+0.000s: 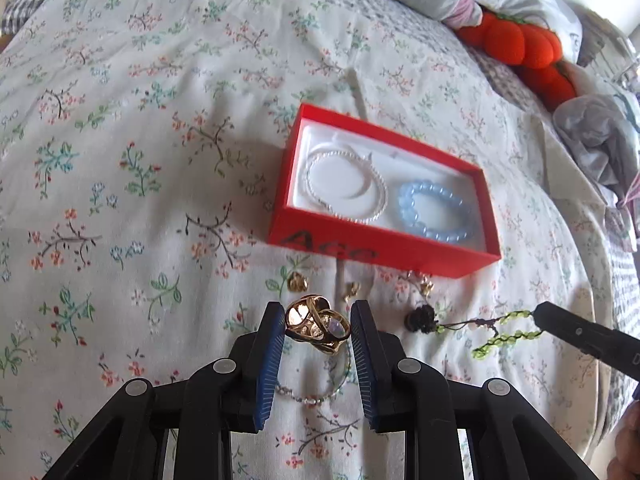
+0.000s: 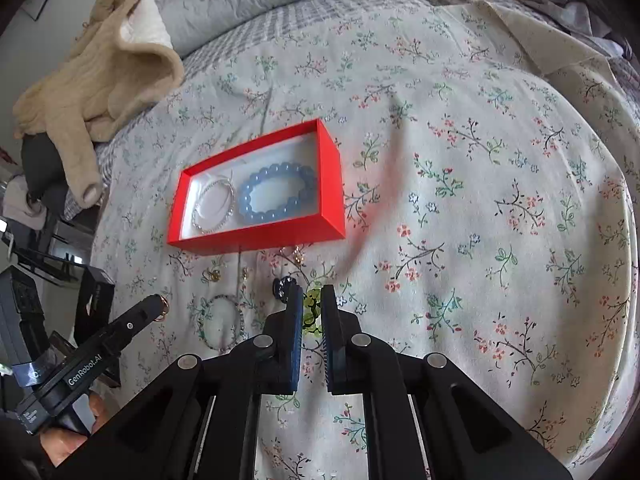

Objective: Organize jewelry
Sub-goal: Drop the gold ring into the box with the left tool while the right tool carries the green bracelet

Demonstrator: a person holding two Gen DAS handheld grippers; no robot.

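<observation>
A: What lies around the red box (image 1: 384,216)?
B: It sits on the floral bedspread (image 1: 120,160), long axis slanting across it, holding a pearl bracelet (image 1: 346,186) and a blue bead bracelet (image 1: 434,212) side by side. Just beside its near wall lie small gold earrings (image 1: 297,281), a dark charm on a green beaded cord (image 1: 492,330), and a beaded bracelet (image 2: 222,322). A beige sweater (image 2: 100,80) and an orange plush (image 1: 516,40) sit at the bed's far edges.

A: And the grippers?
B: The left gripper (image 1: 318,326) reaches forward low over the spread, jaws pinching a gold ring cluster (image 1: 316,324). The right gripper (image 2: 311,312) is over the green cord, jaws nearly together; whether they grip it I cannot tell.
</observation>
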